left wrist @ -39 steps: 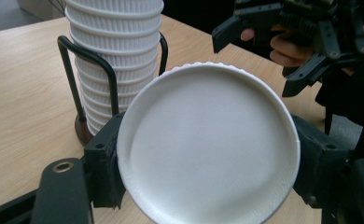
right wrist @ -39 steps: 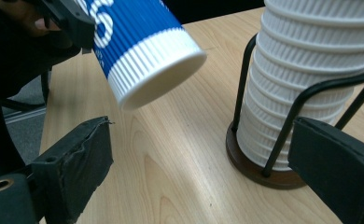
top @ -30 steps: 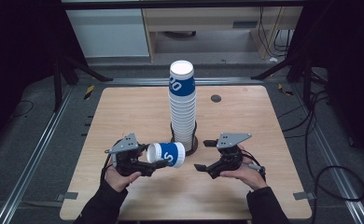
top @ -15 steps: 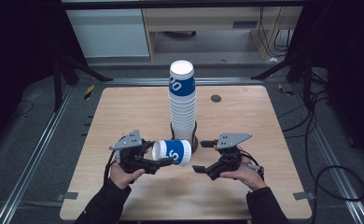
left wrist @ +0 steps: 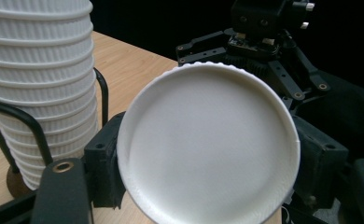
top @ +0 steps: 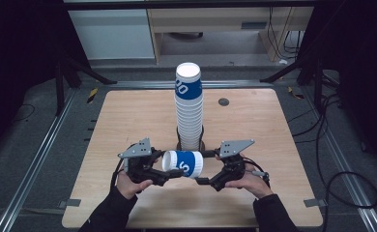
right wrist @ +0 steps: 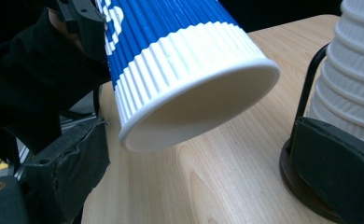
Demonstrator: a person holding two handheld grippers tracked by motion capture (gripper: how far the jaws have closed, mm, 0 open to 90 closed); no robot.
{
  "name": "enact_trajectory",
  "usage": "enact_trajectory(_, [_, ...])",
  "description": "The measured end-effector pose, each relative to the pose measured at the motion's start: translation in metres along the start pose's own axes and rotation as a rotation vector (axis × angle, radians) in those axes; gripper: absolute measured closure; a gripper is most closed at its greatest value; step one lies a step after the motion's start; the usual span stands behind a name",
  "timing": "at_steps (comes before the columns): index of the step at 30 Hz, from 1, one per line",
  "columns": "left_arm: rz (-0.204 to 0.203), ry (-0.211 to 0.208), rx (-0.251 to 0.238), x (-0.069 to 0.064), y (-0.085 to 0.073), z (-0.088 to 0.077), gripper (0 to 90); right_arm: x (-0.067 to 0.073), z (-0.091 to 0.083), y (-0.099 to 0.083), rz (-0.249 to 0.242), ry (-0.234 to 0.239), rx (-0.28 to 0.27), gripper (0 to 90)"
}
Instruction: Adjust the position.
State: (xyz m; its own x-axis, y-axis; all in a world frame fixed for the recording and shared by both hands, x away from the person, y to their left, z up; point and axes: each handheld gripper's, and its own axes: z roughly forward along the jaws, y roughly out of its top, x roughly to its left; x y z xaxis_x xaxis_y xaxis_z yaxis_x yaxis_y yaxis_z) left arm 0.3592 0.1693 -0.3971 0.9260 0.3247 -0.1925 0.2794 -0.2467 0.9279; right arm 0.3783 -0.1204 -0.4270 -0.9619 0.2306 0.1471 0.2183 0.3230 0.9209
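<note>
A blue-and-white ribbed paper cup (top: 182, 163) lies on its side in the air above the wooden table (top: 128, 121), in front of a tall stack of like cups (top: 189, 111). My left gripper (top: 169, 163) is shut on the cup's base end. In the left gripper view the white cup bottom (left wrist: 208, 144) sits between the pads (left wrist: 103, 168). My right gripper (top: 203, 167) faces the cup's open mouth (right wrist: 203, 112). Its jaws have just been opening, and its pads (right wrist: 73, 158) stand wide on either side of the rim without touching it.
The cup stack (right wrist: 353, 70) stands in a black wire holder (left wrist: 12, 121) with a round dark base (right wrist: 306, 182), just behind both grippers. A small dark disc (top: 224, 102) lies at the back right of the table. Metal rails (top: 41, 154) run along the table's sides.
The left gripper has carried the cup a little to the right and levelled it, so its mouth now lies at the right gripper's jaws. The right jaws stand wider.
</note>
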Motion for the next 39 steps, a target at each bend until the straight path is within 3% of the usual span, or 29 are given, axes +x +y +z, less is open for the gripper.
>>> enact_trajectory(3, [-0.002,-0.027,-0.003,-0.003,0.000,0.002,25.5,0.001,0.003,0.000,0.000,0.013,0.000,4.6])
enact_trajectory(18, [0.016,-0.071,0.022,-0.009,-0.003,0.012,25.5,0.005,0.015,-0.001,-0.011,0.091,0.002,7.0])
enact_trajectory(21, [0.014,-0.070,0.027,-0.010,-0.003,0.013,25.5,0.006,0.014,-0.002,-0.028,0.110,-0.006,13.2])
enact_trajectory(29, [0.002,-0.073,0.033,-0.009,-0.003,0.013,24.9,0.005,0.013,-0.002,-0.024,0.129,-0.007,15.1])
enact_trajectory(39, [0.011,-0.044,0.031,-0.007,0.003,0.001,17.7,0.004,0.004,0.000,-0.036,0.109,-0.019,16.0])
